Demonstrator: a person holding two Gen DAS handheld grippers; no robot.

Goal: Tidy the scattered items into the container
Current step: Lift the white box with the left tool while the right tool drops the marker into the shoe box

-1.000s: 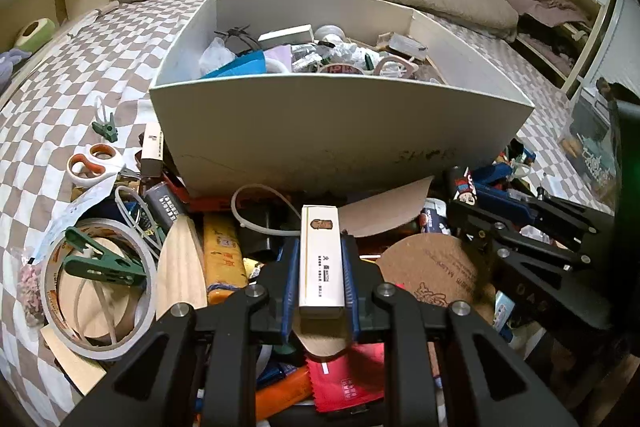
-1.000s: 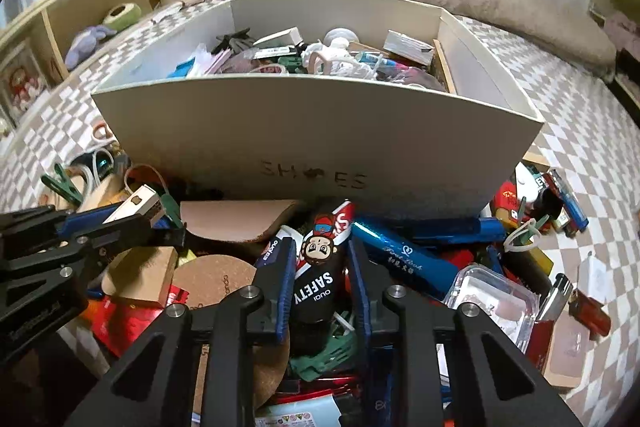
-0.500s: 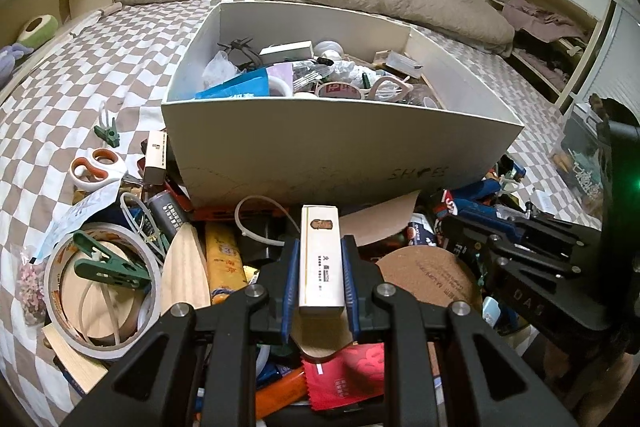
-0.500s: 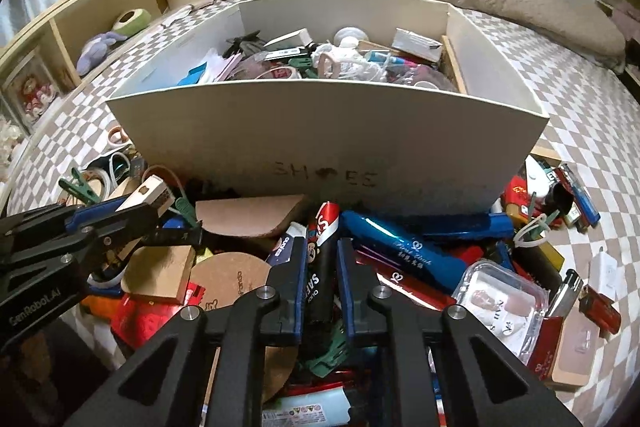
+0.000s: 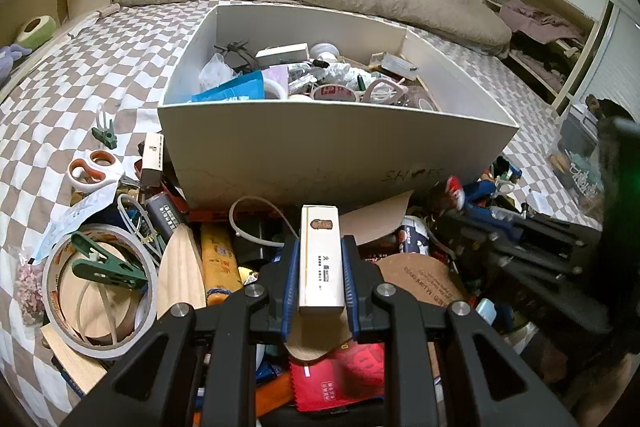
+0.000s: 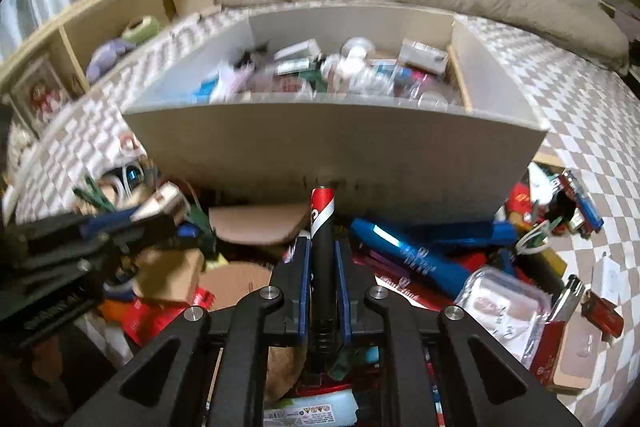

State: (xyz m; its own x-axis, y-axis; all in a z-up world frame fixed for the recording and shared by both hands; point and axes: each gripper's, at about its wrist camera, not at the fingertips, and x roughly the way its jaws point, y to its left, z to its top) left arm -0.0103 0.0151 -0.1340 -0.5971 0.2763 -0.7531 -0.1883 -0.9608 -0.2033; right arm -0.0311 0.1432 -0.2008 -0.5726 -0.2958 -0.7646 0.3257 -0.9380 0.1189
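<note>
Gripping a cream box (image 5: 321, 263), the left claw (image 5: 319, 281) risks dropping it; right claw (image 6: 324, 277) clamps a seemingly slippery black tube (image 6: 322, 239) below the container (image 5: 336, 151).

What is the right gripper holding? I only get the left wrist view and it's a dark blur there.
Observer: The right gripper is shut on a slim black tube with a red-and-white tip.
Operator: Where's that tip pointing?
Observer: At the front wall of the white cardboard box, below its rim. I cannot tell whether it touches.
Operator: Anything easy to grab next on that side?
Observer: A clear plastic lidded case lies on top of the pile, to the lower right of the gripper.
</note>
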